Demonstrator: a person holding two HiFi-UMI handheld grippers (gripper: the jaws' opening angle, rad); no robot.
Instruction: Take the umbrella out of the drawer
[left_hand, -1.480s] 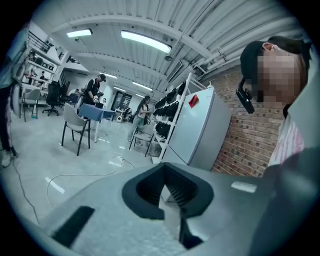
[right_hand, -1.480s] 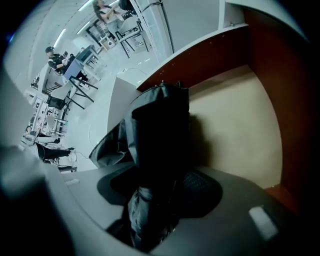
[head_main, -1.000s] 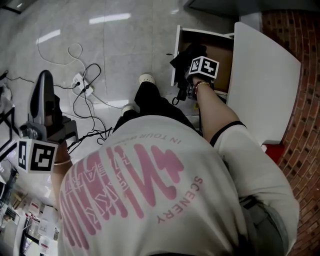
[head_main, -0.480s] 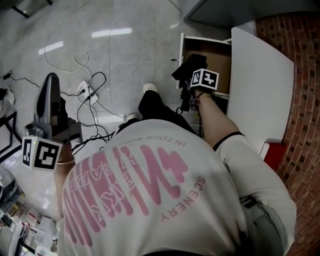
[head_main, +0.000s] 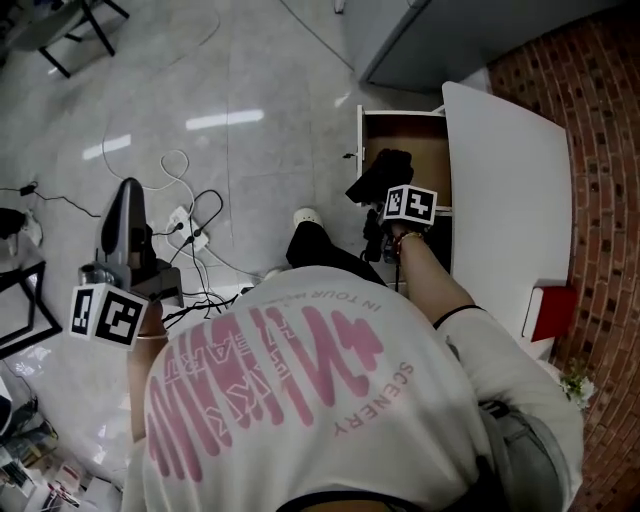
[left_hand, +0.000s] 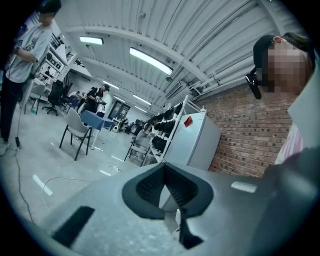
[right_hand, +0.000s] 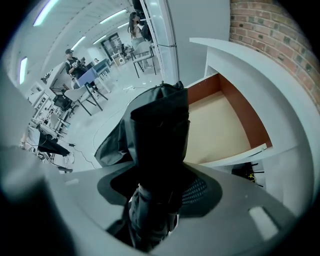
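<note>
The lift-out step is in hand. The right gripper (right_hand: 156, 196) is clamped on the folded black umbrella (right_hand: 161, 120), which appears raised above the open drawer (right_hand: 222, 125). The drawer's bare floor shows at the umbrella's 3 o'clock. In the head view the drawer lies at 1 o'clock from the person's torso. The left gripper (left_hand: 165, 175), at 9 o'clock, is pinched closed on nothing. The next move likely calls for carrying the umbrella clear of the drawer's rim with a firm grip, so that loose fabric does not snag.
</note>
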